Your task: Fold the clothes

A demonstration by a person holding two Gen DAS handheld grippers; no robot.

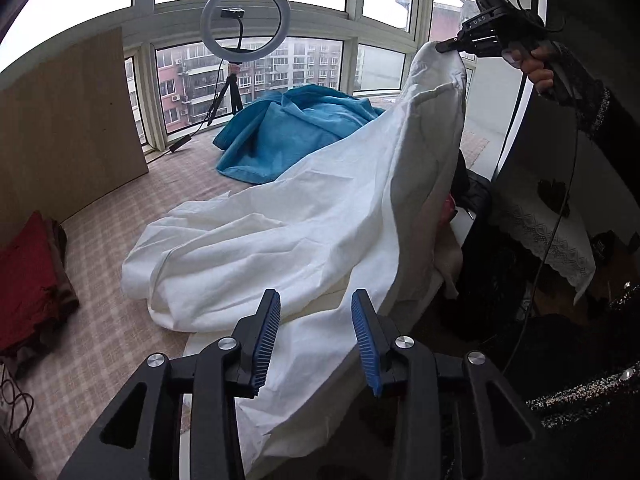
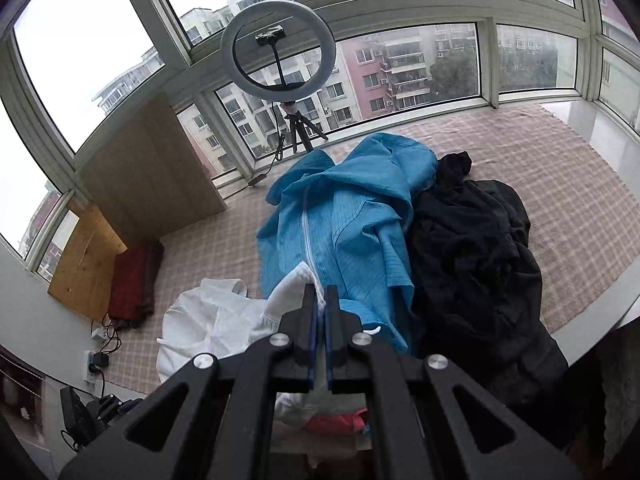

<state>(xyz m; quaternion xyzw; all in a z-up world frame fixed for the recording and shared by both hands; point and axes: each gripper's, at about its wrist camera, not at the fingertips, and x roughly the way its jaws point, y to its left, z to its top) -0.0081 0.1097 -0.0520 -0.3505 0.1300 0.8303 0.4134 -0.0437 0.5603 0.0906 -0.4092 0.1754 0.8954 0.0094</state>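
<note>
A large white garment [image 1: 288,240] drapes across the checked mat, one end lifted high at the upper right. My right gripper [image 1: 444,46] is shut on that raised edge; in the right wrist view the same gripper [image 2: 320,292] pinches the white garment [image 2: 292,284] between its closed fingers. My left gripper [image 1: 316,308] hovers low over the near part of the white cloth, jaws open with nothing between the blue pads [image 1: 266,332]. A blue garment [image 1: 288,132] lies crumpled behind the white one, its zip visible on the blue garment [image 2: 340,224] in the right wrist view.
A black pile of clothes [image 2: 472,256] lies right of the blue one. Folded red cloth [image 1: 28,280] sits at the left by a wooden board [image 1: 68,120]. A ring light on a tripod [image 1: 244,20] stands at the window. A person's hand [image 1: 540,68] holds the right gripper.
</note>
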